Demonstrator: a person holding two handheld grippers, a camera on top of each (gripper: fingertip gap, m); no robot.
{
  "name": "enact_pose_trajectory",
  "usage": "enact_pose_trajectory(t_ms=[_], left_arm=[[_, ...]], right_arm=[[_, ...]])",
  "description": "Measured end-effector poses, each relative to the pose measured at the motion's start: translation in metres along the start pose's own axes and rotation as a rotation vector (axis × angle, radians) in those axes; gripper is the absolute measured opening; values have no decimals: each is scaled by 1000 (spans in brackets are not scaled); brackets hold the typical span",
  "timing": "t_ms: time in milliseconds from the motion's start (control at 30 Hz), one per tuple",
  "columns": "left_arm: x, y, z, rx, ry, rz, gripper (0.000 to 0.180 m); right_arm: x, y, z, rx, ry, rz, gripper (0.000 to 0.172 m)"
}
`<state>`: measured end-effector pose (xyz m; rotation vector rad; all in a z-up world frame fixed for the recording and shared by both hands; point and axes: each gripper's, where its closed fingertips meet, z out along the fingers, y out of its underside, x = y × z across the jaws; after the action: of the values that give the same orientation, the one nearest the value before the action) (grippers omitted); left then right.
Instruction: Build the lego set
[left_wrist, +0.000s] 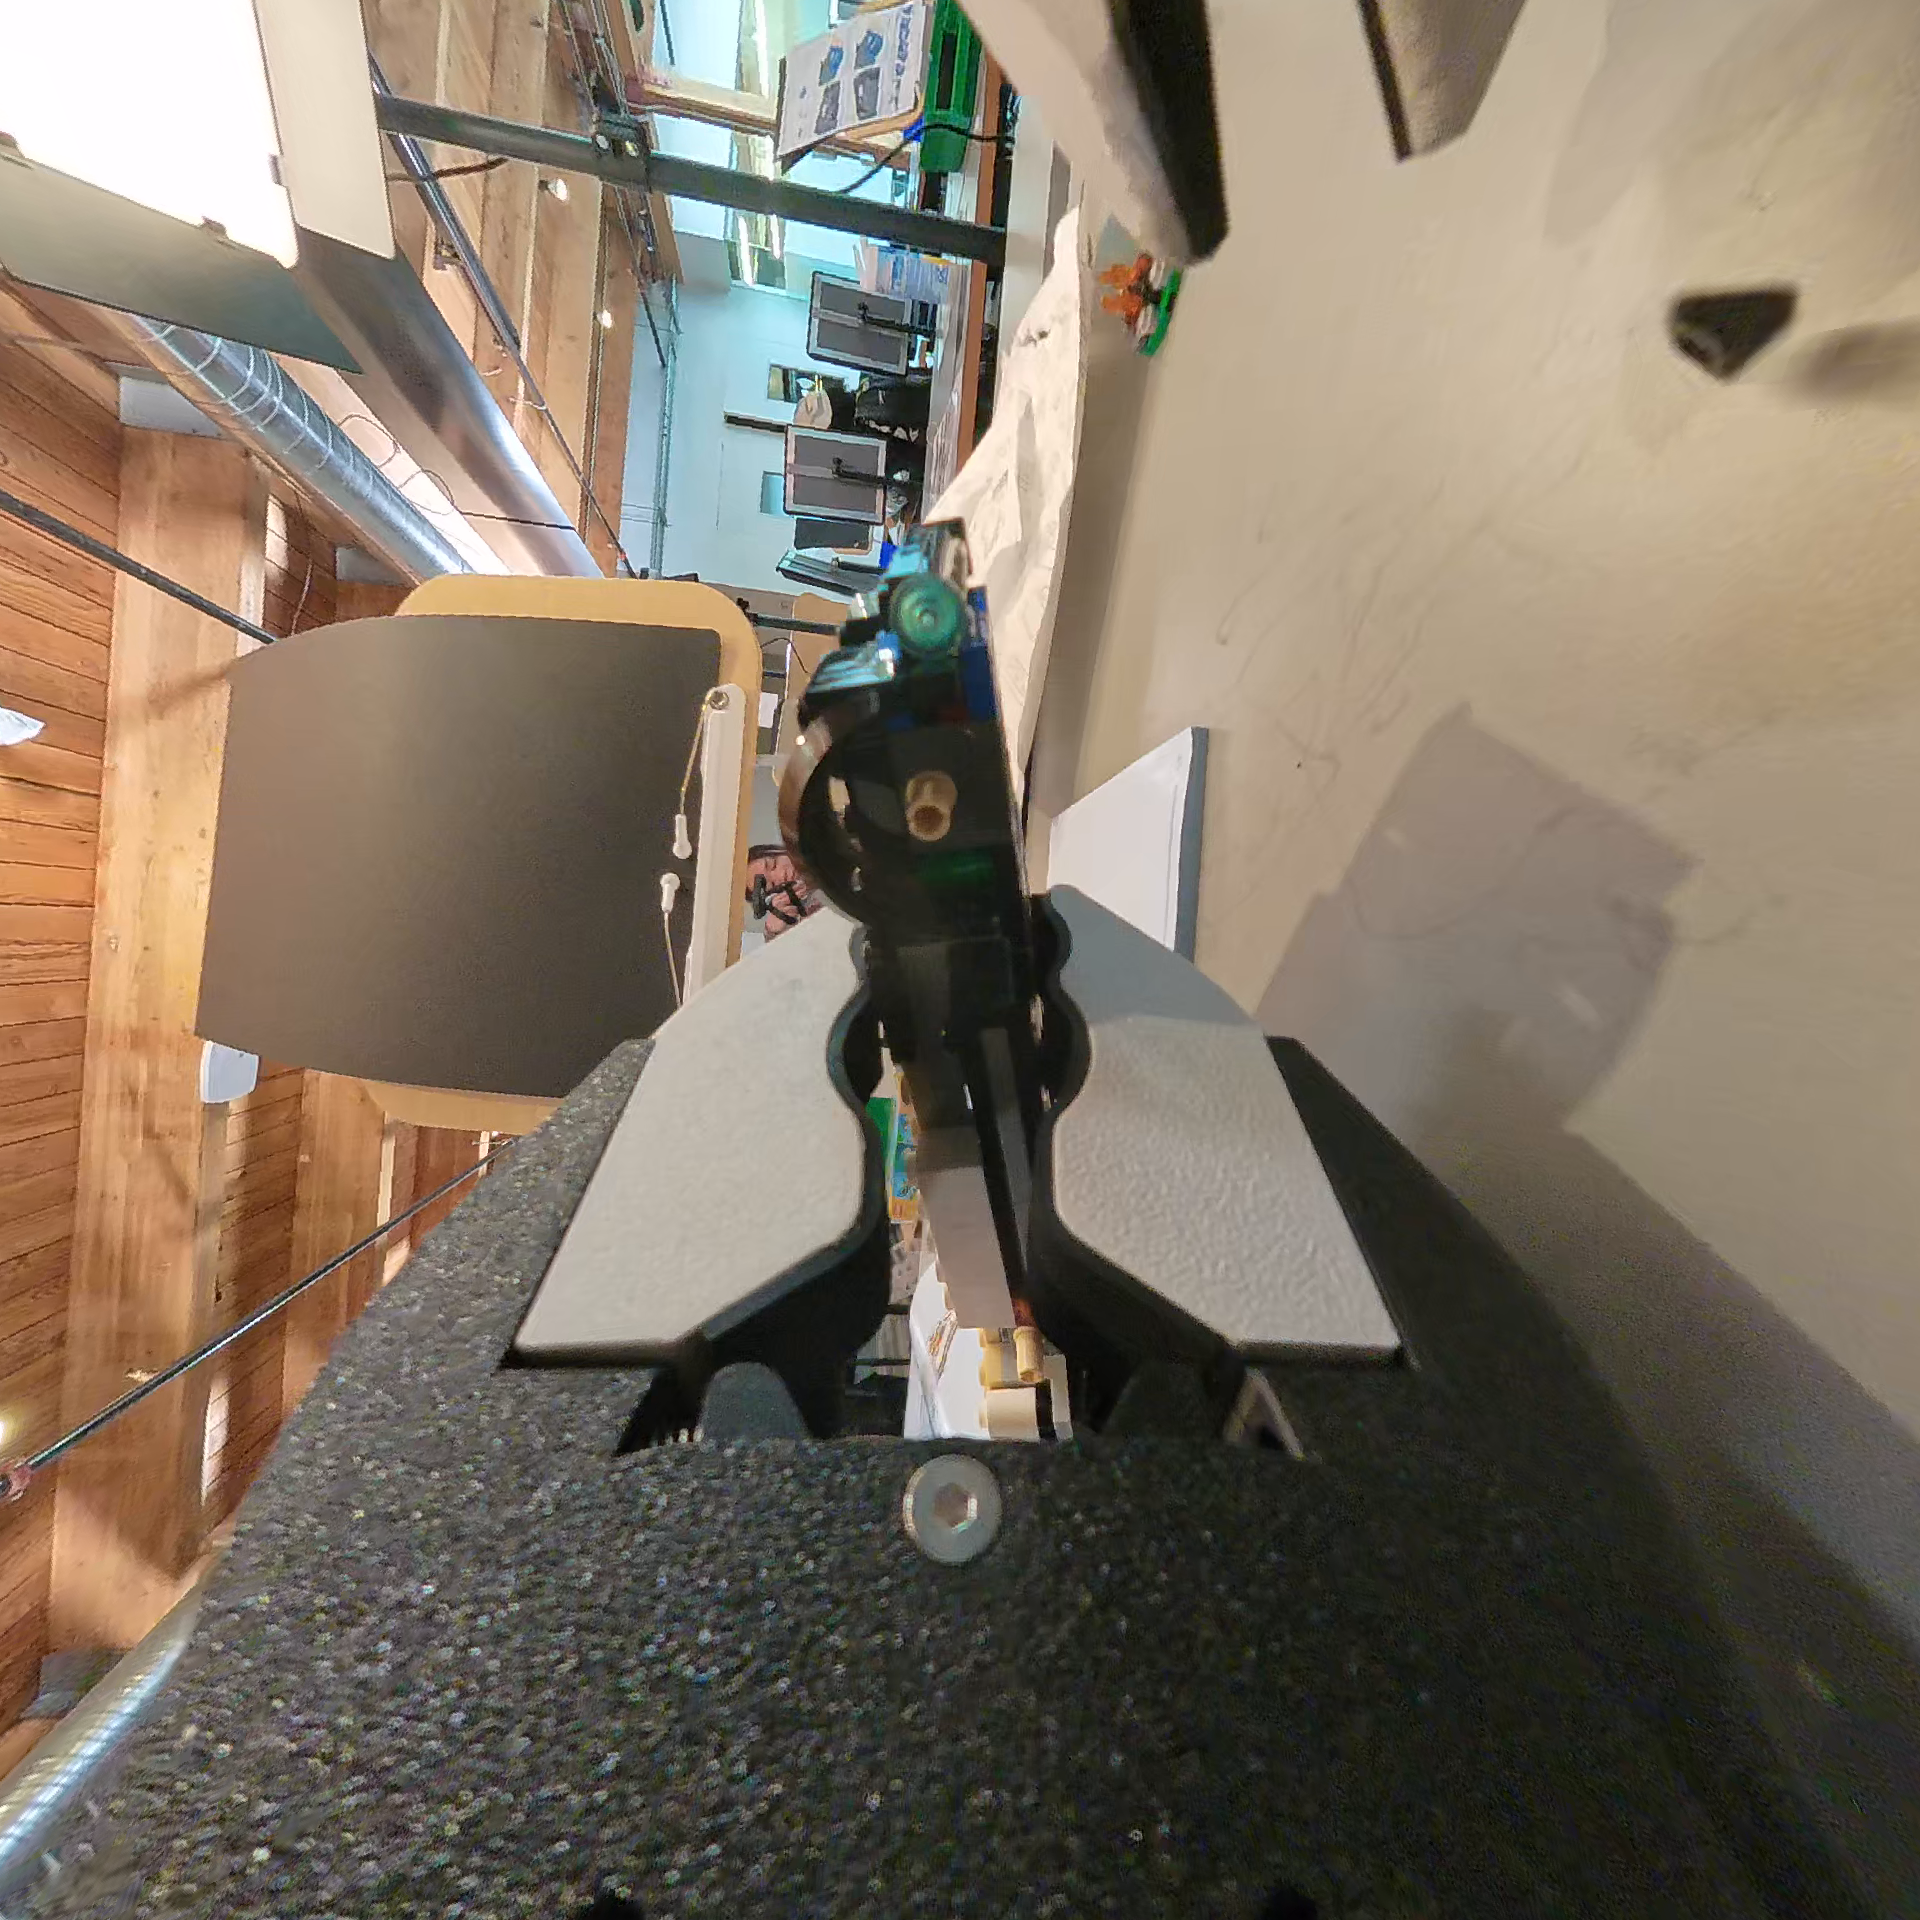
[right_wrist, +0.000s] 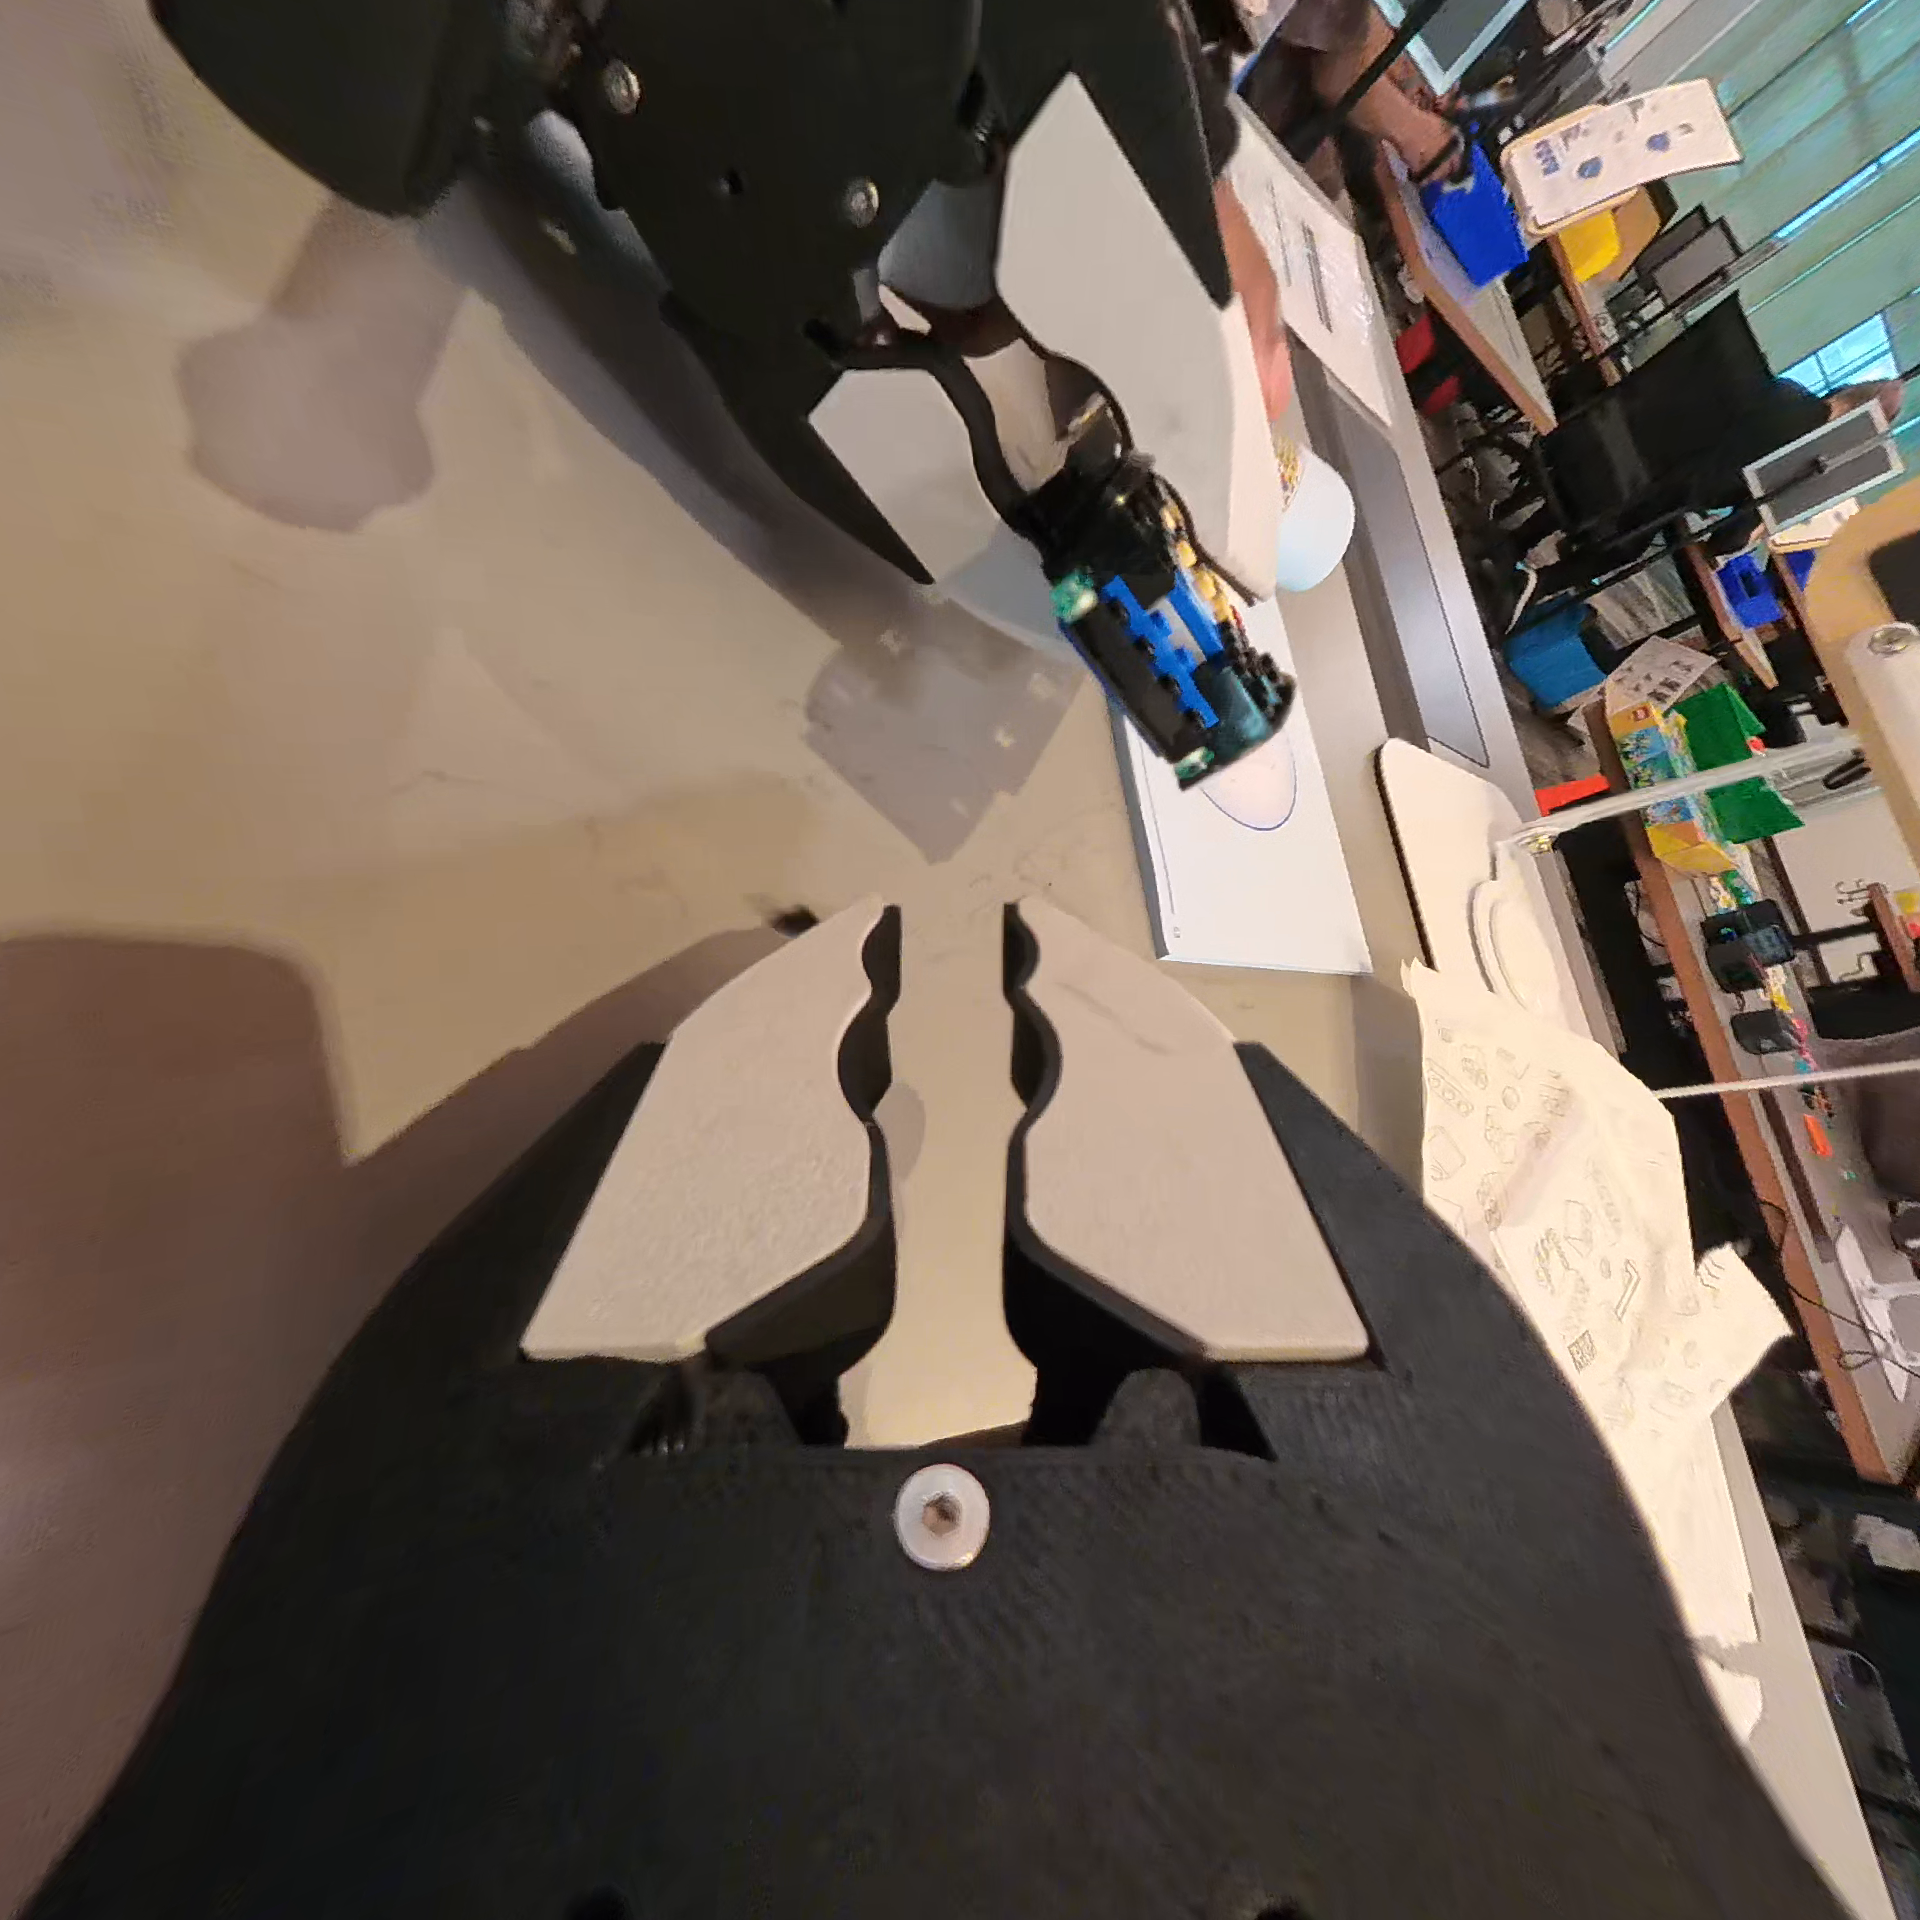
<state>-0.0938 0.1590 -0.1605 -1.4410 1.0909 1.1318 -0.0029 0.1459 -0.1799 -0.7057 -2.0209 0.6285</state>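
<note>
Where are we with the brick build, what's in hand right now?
Done: a black and blue brick model looks partly assembled. In hand: left gripper clamps it, lifted above the beige table. Right gripper has its jaws apart, nothing between them. Left: a small black piece lies loose on the table. Endpoint unclear.

We see a beige table (right_wrist: 520, 727) bearing a white sheet (right_wrist: 1247, 894), a crumpled printed paper (right_wrist: 1538, 1195) and a small black piece (right_wrist: 795, 918).
</note>
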Motion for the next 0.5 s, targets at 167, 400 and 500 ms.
enact_pose_trajectory(t_ms=[167,400,500], left_arm=[[5,0,0,8,35,-29,26],[4,1,-2,13,32,-47,26],[2,0,-4,31,31,-56,26]], right_arm=[[3,9,-4,-15,-25,48,21],[-43,-12,-7,66,-249,73,19],[-61,-24,-3,70,-300,77,20]])
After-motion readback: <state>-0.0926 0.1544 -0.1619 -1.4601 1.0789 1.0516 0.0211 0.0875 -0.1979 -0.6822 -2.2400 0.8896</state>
